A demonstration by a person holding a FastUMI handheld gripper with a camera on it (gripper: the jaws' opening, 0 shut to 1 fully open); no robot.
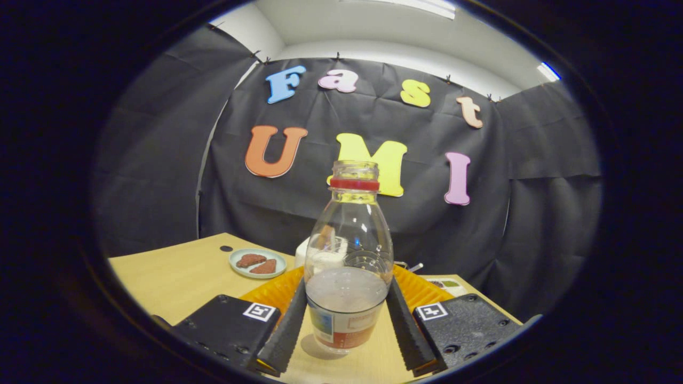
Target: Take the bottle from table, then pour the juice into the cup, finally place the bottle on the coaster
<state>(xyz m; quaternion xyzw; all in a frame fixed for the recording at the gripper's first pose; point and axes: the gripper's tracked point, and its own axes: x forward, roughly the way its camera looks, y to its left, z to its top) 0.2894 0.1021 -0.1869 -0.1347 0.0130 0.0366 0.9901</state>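
Note:
A clear plastic bottle (348, 256) with a red neck ring and no cap stands upright between my fingers, cloudy pale juice filling its lower part. My gripper (347, 298) is shut on the bottle's lower body, with a finger (288, 325) pressed to each side. The bottle's base is at the wooden table (176, 277), casting a small shadow; whether it touches the table I cannot tell. Just beyond the fingers lies an orange ridged coaster (269, 292), spreading to both sides behind the bottle. A white cup (320, 255) stands past the coaster, seen partly through the bottle.
A pale green plate (257, 263) with two brown biscuits sits on the table beyond my left finger, near a small dark hole (226, 248). A printed card (451, 285) lies past the coaster on the right. Black cloth walls close the table's back.

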